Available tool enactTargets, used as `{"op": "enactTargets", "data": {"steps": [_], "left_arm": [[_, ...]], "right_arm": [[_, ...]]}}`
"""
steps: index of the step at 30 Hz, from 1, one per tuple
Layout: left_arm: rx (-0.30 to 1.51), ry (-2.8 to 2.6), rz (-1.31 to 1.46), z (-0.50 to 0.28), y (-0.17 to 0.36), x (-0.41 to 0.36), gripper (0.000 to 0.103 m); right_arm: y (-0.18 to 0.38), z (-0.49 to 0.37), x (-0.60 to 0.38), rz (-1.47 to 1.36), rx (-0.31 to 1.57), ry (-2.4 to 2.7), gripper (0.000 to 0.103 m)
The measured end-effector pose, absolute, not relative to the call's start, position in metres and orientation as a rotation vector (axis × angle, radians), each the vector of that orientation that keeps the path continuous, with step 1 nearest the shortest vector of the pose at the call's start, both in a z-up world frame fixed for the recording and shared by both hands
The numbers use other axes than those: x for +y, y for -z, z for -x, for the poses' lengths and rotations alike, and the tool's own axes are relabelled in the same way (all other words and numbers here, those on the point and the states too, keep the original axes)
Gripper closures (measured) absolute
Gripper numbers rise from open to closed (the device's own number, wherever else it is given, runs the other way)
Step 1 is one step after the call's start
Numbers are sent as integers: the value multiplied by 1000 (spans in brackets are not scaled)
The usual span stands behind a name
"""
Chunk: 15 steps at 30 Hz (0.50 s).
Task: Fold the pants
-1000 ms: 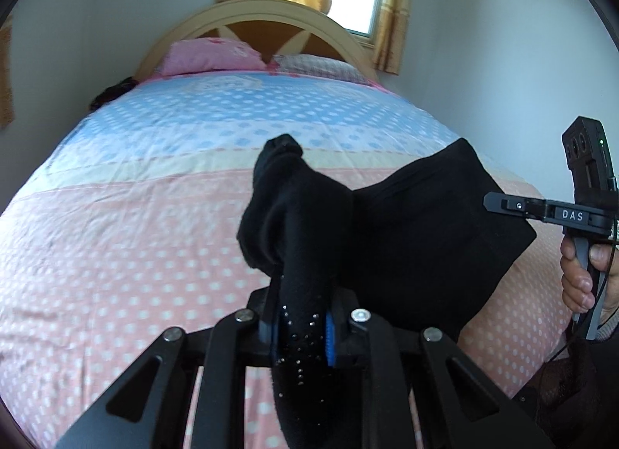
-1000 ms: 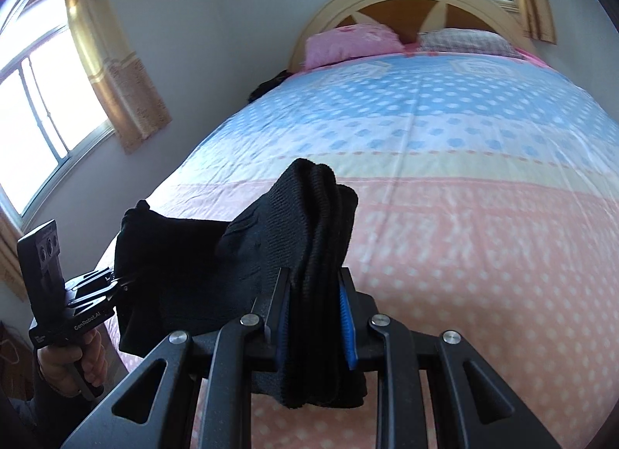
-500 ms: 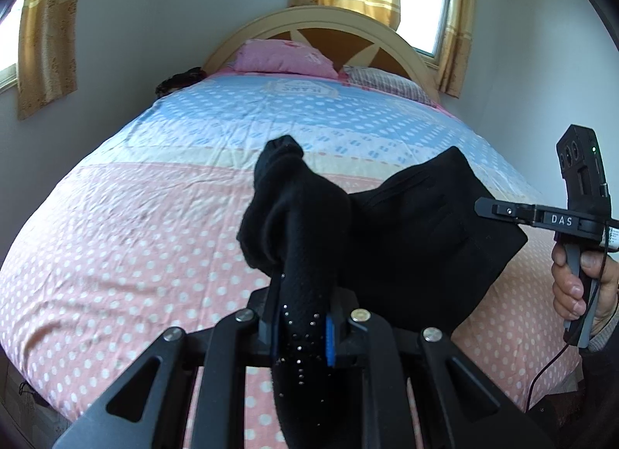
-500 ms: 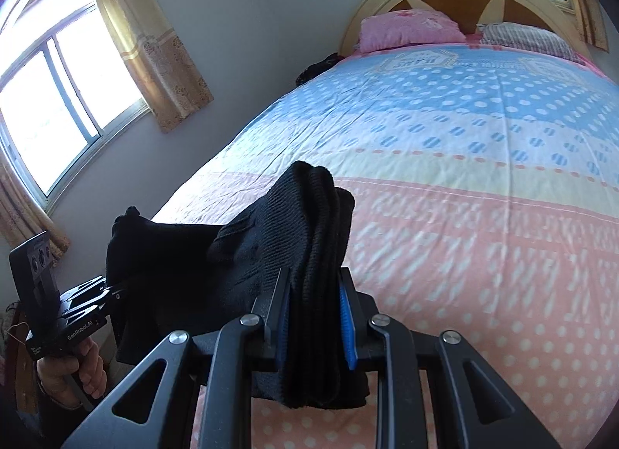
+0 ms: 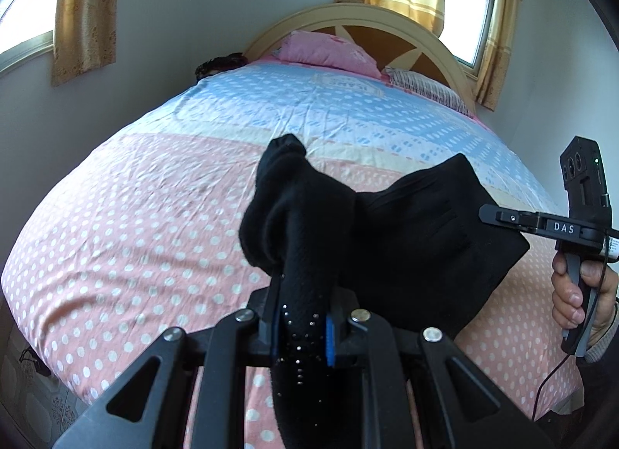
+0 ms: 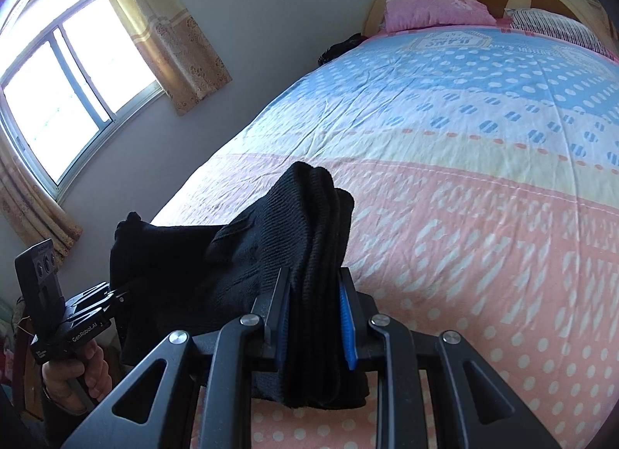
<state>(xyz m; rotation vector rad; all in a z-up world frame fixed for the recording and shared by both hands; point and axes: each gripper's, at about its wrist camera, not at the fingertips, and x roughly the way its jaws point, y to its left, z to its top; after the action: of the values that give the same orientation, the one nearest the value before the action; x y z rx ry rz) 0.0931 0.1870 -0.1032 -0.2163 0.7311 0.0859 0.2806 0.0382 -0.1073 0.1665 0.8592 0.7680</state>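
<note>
Both grippers are clamped on the same black pants point(image 5: 418, 240). The left gripper point(image 5: 301, 329) has its blue pads squeezed tight around one bunched end of the fabric, and the right gripper point(image 6: 315, 327) is pinching a thick folded wad of the other end. The pants hang stretched between the two, held up over the near end of the bed point(image 5: 135, 224), not lying flat on it. In the left view you can see a hand point(image 5: 580, 294) wrapped around the right gripper's handle off to the side.

The bed takes up most of the room: a polka-dot sheet, pink at the near end, then a pale cream band, then blue toward the head. Lightly wrinkled all over. A pink pillow point(image 5: 329, 48) and a striped pillow point(image 5: 425, 87) sit against an arched cream headboard point(image 5: 425, 37). Some dark thing lies at the bed's far corner by the wall, can't tell what. Plain pale walls, bright windows with yellow-gold curtains point(image 6: 170, 27).
</note>
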Motion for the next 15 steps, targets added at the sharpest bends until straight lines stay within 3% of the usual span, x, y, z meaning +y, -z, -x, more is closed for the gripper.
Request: {"op": "enactTargets", "data": {"steps": [15], "left_arm": [[786, -98, 215, -95, 134, 203, 82]], "right_arm": [[142, -303, 38, -217, 941, -741, 80]]}}
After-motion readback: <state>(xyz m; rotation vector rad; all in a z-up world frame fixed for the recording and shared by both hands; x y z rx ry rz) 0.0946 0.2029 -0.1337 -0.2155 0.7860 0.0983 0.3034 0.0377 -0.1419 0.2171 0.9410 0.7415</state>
